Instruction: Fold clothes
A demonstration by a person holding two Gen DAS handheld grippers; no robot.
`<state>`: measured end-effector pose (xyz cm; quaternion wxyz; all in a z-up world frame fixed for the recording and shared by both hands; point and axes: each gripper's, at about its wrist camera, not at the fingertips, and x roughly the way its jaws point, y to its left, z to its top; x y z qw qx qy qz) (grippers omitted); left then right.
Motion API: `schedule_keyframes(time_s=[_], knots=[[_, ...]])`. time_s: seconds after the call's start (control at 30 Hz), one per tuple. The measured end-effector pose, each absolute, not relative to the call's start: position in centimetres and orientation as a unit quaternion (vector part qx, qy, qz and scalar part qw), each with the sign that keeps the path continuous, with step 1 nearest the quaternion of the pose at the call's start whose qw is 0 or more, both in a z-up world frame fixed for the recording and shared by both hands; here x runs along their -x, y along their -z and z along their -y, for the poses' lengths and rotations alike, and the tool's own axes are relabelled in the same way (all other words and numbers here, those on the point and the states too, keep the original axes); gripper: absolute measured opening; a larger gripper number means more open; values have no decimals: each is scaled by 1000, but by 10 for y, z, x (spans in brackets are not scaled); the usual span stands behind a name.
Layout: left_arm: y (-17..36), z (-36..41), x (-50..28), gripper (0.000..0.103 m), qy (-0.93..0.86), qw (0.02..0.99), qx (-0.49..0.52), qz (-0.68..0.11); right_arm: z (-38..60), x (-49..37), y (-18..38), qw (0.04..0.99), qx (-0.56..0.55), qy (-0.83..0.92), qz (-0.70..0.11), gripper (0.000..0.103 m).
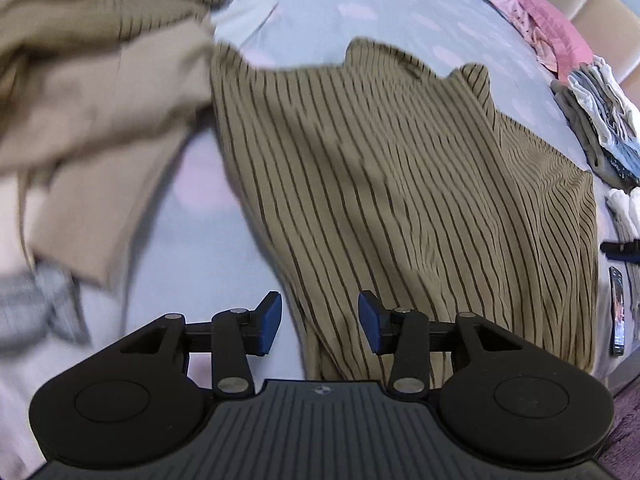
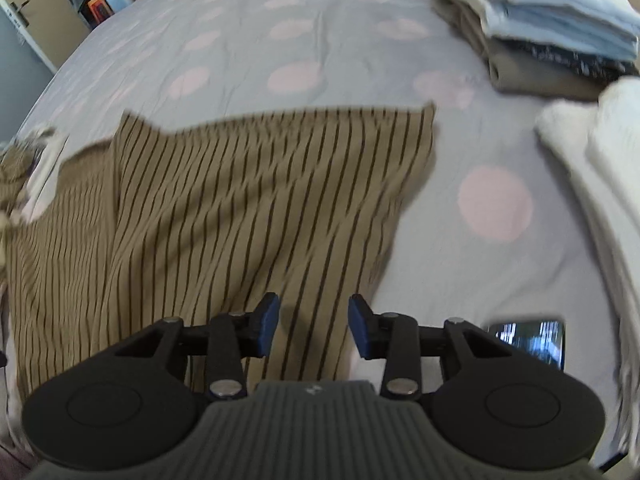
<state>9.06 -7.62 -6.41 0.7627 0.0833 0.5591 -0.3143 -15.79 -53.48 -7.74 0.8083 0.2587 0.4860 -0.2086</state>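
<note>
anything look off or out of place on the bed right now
A phone lies on the bed sheet at the near edge, close beside the striped tan garment and next to the right gripper, an odd thing among laundry. The garment's far edge is uneven and rumpled. Both grippers are open, holding nothing.

A phone (image 2: pixel 532 344) on the spotted grey bedsheet (image 2: pixel 280 40), a door (image 2: pixel 24 16) in the far corner

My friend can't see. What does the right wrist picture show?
A tan striped garment lies spread on a spotted bedsheet, with the right gripper open above its near edge. Folded clothes are stacked far right, and a phone lies nearby.
</note>
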Motion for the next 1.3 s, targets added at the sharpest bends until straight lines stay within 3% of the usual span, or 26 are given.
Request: schedule_keyframes(time_s=[0.2, 0.4, 0.43, 0.57, 0.67, 0.9, 1.0, 1.03, 1.07, 1.1, 1.13, 1.3], knots=[[80, 79, -79, 39, 296, 759, -88, -573, 522, 190, 91, 786, -304, 220, -491, 43], [94, 80, -79, 20, 285, 759, -97, -578, 514, 200, 102, 767, -350, 212, -494, 41], [96, 81, -78, 15, 285, 757, -101, -579, 512, 200, 105, 763, -355, 209, -498, 39], [94, 81, -70, 2, 288, 763, -114, -567, 498, 193, 113, 760, -317, 213, -526, 7], [87, 81, -64, 1, 275, 771, -141, -557, 495, 193, 109, 756, -299, 222, -538, 3], [91, 75, -60, 1, 242, 768, -182, -564, 491, 199, 111, 740, -242, 252, -575, 2], [91, 76, -58, 3, 246, 767, -182, -564, 491, 196, 113, 739, -246, 250, -575, 3], [90, 75, -57, 7, 248, 766, -179, -565, 492, 196, 112, 740, -253, 247, -572, 8], [89, 73, -55, 18, 248, 766, -172, -567, 493, 197, 111, 740, -263, 244, -569, 12], [87, 71, -54, 24, 250, 766, -164, -569, 493, 199, 110, 739, -278, 242, -565, 19], [86, 70, -52, 31, 255, 764, -155, -572, 494, 201, 109, 737, -295, 239, -559, 40], [82, 68, -44, 33, 256, 776, -144, -557, 486, 215, 109, 727, -347, 223, -549, 43]])
